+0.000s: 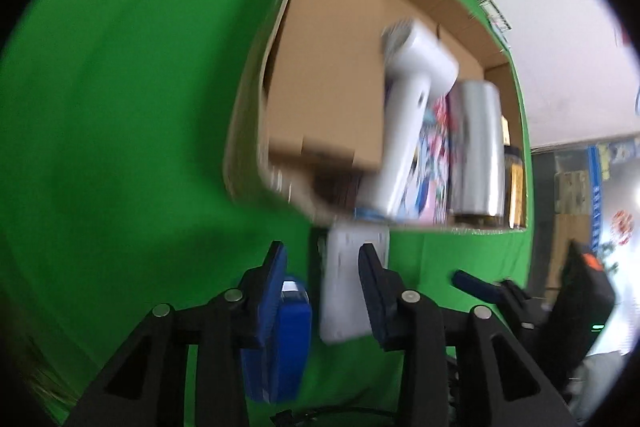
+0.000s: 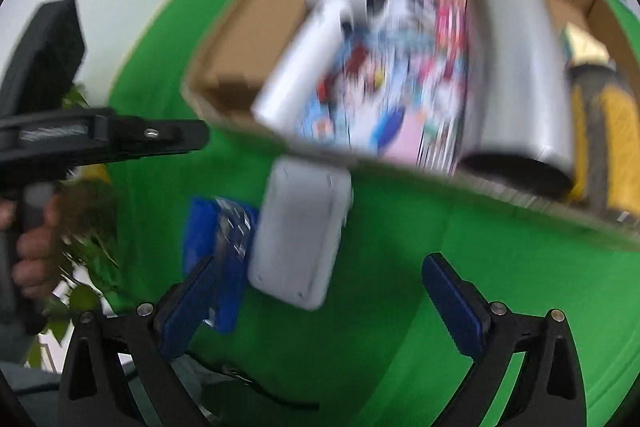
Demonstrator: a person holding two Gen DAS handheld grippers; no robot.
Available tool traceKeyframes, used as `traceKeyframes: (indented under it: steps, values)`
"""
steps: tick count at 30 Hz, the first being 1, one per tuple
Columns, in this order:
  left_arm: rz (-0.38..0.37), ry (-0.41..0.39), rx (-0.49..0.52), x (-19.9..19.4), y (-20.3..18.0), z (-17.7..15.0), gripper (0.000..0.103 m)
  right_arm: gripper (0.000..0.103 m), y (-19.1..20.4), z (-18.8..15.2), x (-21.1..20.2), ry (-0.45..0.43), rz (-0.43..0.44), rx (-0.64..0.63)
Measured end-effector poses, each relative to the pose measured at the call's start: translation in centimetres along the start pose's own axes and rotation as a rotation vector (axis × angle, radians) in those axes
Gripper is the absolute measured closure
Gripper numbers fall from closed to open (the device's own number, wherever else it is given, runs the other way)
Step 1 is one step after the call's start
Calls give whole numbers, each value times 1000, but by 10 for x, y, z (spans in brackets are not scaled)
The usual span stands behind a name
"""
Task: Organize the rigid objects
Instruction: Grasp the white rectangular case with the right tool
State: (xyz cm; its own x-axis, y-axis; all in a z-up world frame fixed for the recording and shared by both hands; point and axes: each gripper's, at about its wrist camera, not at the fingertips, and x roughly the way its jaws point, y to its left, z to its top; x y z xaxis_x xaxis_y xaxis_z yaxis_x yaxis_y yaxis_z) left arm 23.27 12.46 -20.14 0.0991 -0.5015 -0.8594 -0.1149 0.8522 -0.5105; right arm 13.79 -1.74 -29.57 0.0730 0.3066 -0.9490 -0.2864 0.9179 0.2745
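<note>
An open cardboard box (image 1: 320,75) (image 2: 256,27) lies on the green cloth. Inside are a white hair dryer (image 1: 408,99) (image 2: 320,39), a silver cylinder (image 1: 480,151) (image 2: 516,79), a colourful printed pack (image 2: 392,83) and a yellow jar (image 2: 600,131). A white flat device (image 1: 344,291) (image 2: 300,231) and a blue packet (image 1: 288,339) (image 2: 216,239) lie on the cloth in front of the box. My left gripper (image 1: 320,267) is open, its fingers on either side of the white device and above it. My right gripper (image 2: 320,287) is open, just short of the white device.
The green cloth (image 1: 120,147) covers the surface to the left of the box. The right gripper's body (image 1: 580,299) shows at the right of the left wrist view. The left gripper and the hand holding it (image 2: 40,131) show at the left of the right wrist view.
</note>
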Motion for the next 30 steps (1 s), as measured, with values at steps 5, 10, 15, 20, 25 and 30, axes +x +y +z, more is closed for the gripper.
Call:
traceKeyframes:
  steps: [5, 10, 15, 20, 25, 30]
  values:
    - [63, 13, -5, -4, 1, -19, 67, 3, 4, 2, 32, -27, -14, 45]
    - [141, -14, 2, -20, -1, -26, 51, 1, 14, -4, 67, -18, -41, 44]
    - [226, -49, 79, -17, -16, -35, 49, 13, 24, -25, 71, -96, -149, -82]
    - [217, -8, 128, 5, -40, -40, 49, 39, 2, -67, 59, -137, -244, -164]
    - [121, 51, 126, 32, -63, -56, 49, 39, -59, -114, 37, -137, -276, -52]
    - [-5, 136, 152, 68, -100, -78, 49, 39, -142, -175, 5, -91, -266, 193]
